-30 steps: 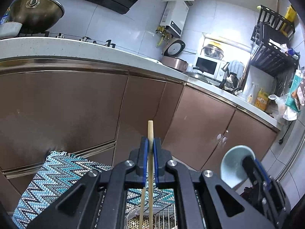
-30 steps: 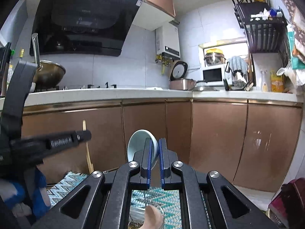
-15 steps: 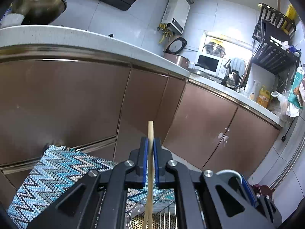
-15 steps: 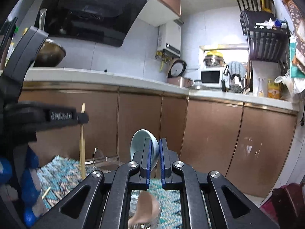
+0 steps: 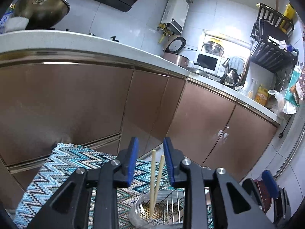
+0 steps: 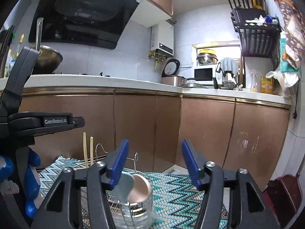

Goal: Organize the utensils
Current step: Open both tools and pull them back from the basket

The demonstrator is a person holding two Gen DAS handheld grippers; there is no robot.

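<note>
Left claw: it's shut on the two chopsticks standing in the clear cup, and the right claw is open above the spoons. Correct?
Not quite. The left claw is open, not shut: in the left wrist view its blue pads stand apart with the two chopsticks loose between them, standing in the clear cup. The right claw is indeed open above the spoons.
</note>
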